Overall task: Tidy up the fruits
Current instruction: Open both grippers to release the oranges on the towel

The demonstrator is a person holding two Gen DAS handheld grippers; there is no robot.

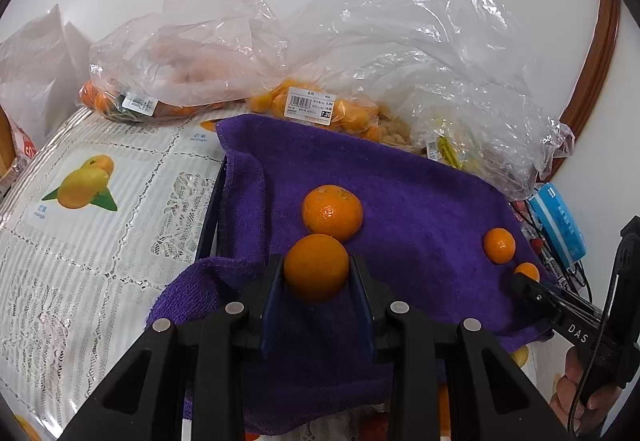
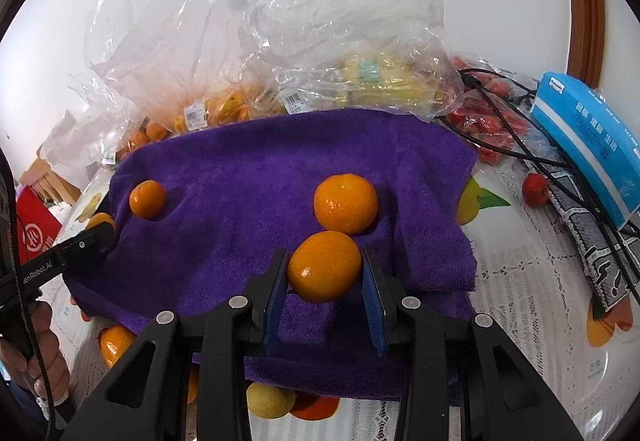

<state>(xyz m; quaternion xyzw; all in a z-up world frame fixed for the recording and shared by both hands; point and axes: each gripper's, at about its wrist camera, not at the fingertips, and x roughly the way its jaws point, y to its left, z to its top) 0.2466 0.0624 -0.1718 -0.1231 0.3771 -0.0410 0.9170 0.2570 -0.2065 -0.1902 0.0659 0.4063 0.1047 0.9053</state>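
A purple towel (image 1: 420, 181) (image 2: 260, 161) lies spread on the table. My left gripper (image 1: 316, 273) is shut on an orange (image 1: 316, 267), held just above the towel. A second orange (image 1: 332, 211) lies right behind it. My right gripper (image 2: 325, 267) is shut on another orange (image 2: 324, 266), with an orange (image 2: 345, 203) lying behind it on the towel. In the left wrist view the right gripper's tip (image 1: 524, 287) shows at the towel's right edge with its orange (image 1: 527, 271). In the right wrist view the left gripper's tip (image 2: 94, 235) shows at the left with its orange (image 2: 102, 220).
Clear plastic bags of oranges (image 1: 316, 105) and other fruit (image 2: 380, 77) stand behind the towel by the wall. A blue box (image 2: 592, 145), black cables and red fruit (image 2: 535, 190) lie to the right. Loose fruit (image 2: 270, 399) lies by the towel's front edge on the lace tablecloth (image 1: 80, 261).
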